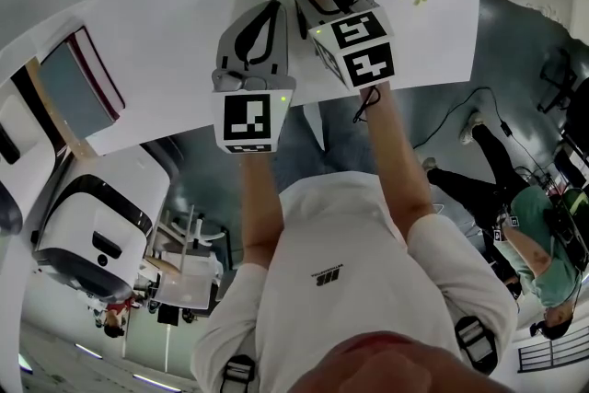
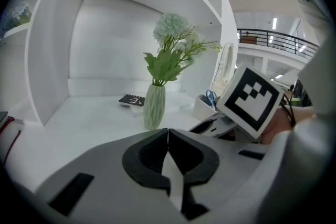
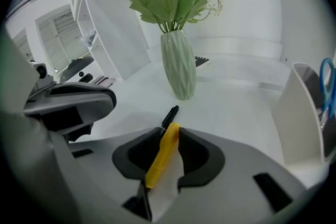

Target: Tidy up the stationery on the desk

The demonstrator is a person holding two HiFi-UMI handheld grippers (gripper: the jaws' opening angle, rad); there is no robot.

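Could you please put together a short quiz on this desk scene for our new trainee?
1. True or false: the left tongs are closed with nothing between them.
2. What do the right tongs grip?
3. Fill in the blank: the blue scissors stand in a white ____ on the desk.

Key:
1. True.
2. A yellow pen with a black tip.
3. holder.
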